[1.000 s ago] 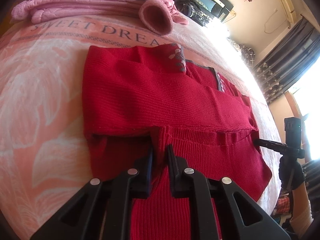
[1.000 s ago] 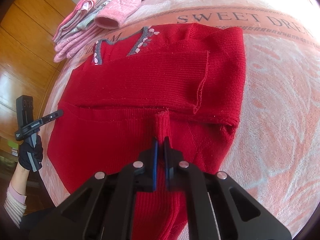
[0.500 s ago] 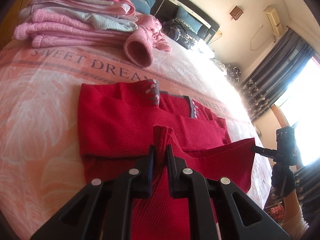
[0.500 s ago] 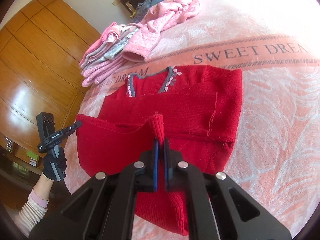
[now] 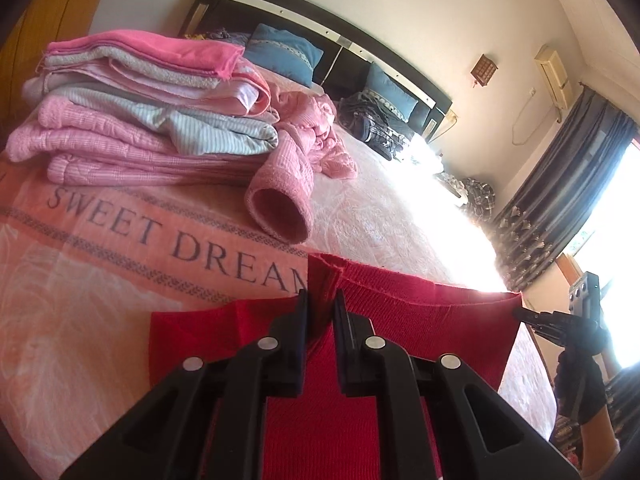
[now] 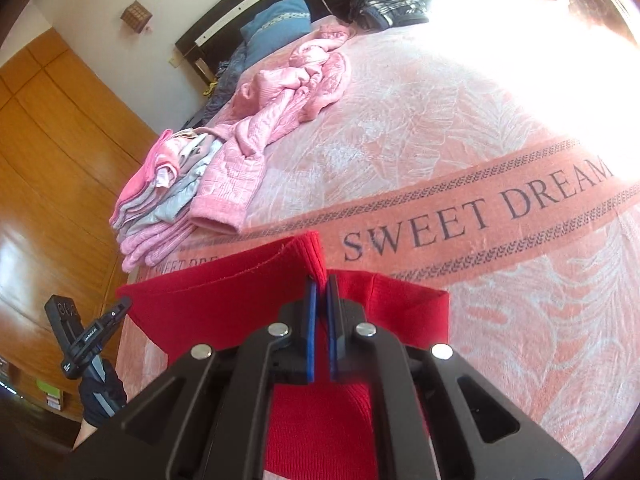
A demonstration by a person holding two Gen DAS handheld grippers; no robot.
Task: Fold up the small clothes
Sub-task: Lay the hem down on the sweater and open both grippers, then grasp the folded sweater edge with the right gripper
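Observation:
A red knit sweater lies on the pink bedspread, its bottom hem raised and stretched between both grippers. My left gripper is shut on one end of that hem, a bunch of red knit sticking up between the fingers. My right gripper is shut on the other end of the red sweater, its blue-padded fingers pinching the ribbed edge. The raised hem hides the collar and upper part of the garment in both views.
A stack of folded pink and grey clothes sits at the bed's left side, with a loose pink quilted jacket beside it. Dark clothes and blue pillows lie by the headboard. The bedspread reads "SWEET DREAM".
Both grippers have lifted the hem and carried it forward over the sweater toward the collar. The cameras have tilted up, so the headboard and wall now show.

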